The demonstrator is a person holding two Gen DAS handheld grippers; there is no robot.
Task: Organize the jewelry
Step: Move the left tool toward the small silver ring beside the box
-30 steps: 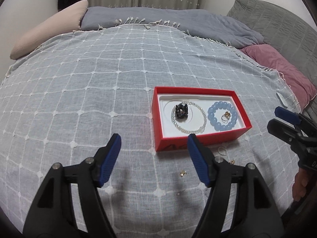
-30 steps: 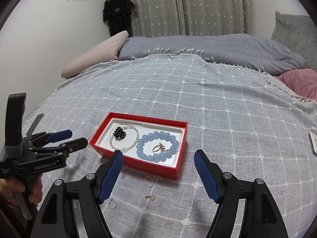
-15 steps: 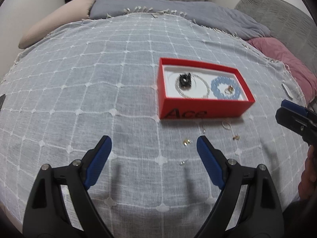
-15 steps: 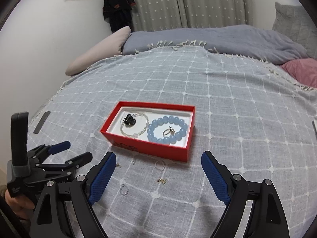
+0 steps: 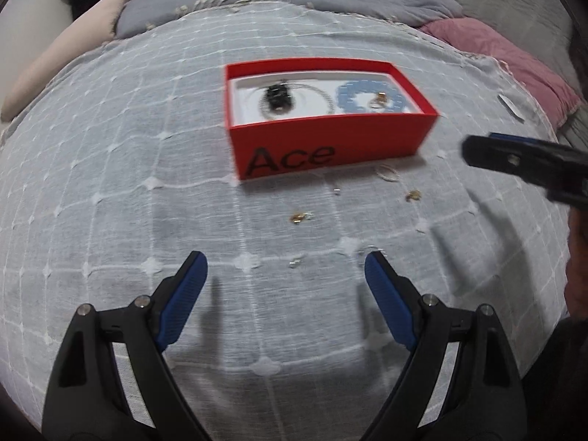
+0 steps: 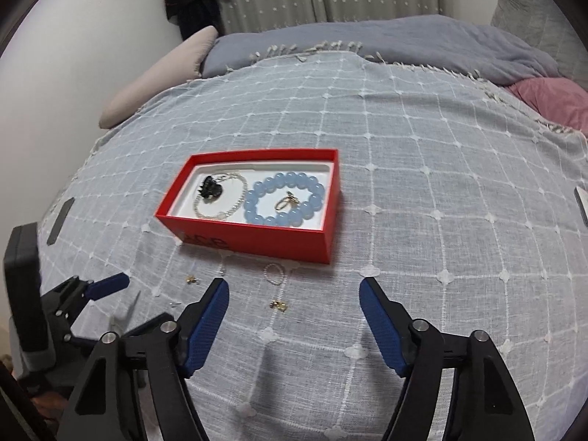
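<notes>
A red box (image 5: 330,147) (image 6: 257,235) on the bedspread holds a black hair clip (image 6: 210,187), a pearl bracelet (image 6: 235,198), a blue bead bracelet (image 6: 283,198) and a gold ring (image 6: 286,202). Loose on the cloth in front lie a small pearl ring (image 6: 275,273) (image 5: 386,173), gold earrings (image 6: 278,305) (image 5: 413,194), another gold pair (image 5: 300,217) (image 6: 191,278) and tiny silver pieces (image 5: 296,264). My left gripper (image 5: 284,272) is open and empty, low over the silver pieces. My right gripper (image 6: 294,286) is open and empty above the gold earrings.
The grey checked bedspread (image 6: 441,183) covers a bed with a beige pillow (image 6: 158,88), a grey duvet (image 6: 367,40) and a pink pillow (image 6: 551,99). A dark flat object (image 6: 60,220) lies at the left edge. A white card (image 5: 511,106) lies at the right.
Both grippers have dropped lower and come closer to the loose jewelry in front of the box. Both stay open.
</notes>
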